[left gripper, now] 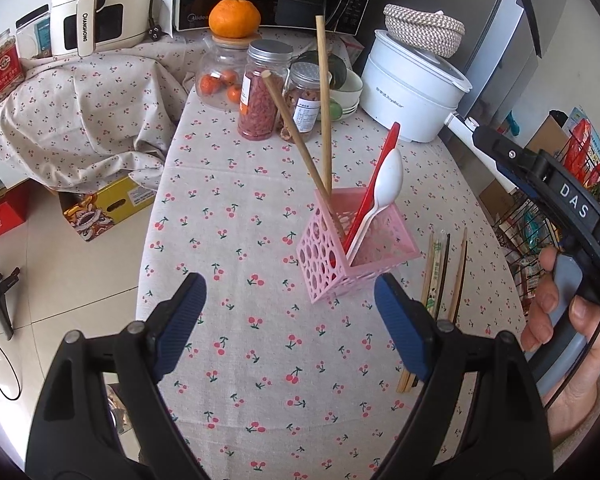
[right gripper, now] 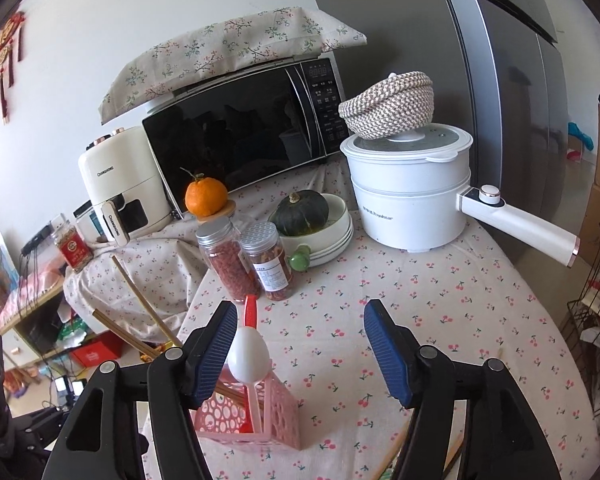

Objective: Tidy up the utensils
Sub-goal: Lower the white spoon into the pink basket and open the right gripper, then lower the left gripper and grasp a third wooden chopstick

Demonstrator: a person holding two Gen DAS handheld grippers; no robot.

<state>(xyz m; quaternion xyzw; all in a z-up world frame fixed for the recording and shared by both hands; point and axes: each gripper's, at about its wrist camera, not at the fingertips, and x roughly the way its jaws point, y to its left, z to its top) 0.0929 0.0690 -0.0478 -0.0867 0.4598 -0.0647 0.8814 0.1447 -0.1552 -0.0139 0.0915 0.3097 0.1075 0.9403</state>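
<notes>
While the pink holder [left gripper: 356, 250] stood upright on the cherry-print tablecloth [left gripper: 260, 208], it was already filled with two wooden chopsticks [left gripper: 324, 120], a red spoon [left gripper: 374, 184] and a white spoon [left gripper: 384, 196], all leaning out of its open top. The remaining utensils, a small bundle of chopsticks [left gripper: 446, 280], were seen lying flat on the cloth just beside the holder, on its right side in the left wrist view, with their long axes running roughly toward and away from the camera. The left gripper [left gripper: 290, 320] was held above the cloth in front of the holder with its jaws spread wide and nothing between them; its right fingertip lay near the loose chopsticks. The right gripper [right gripper: 300, 344] was likewise spread and empty, hovering over the holder, with the white spoon's bowl just beside its left finger; whether they touched could not be told. The right hand [left gripper: 560, 320] was seen gripping its handle to the right of the loose chopsticks. The right gripper was judged the nearer one for the next pick, and a grasp across the sticks' length, rather than along it, was judged to be needed, since they lay flat against the cloth.
</notes>
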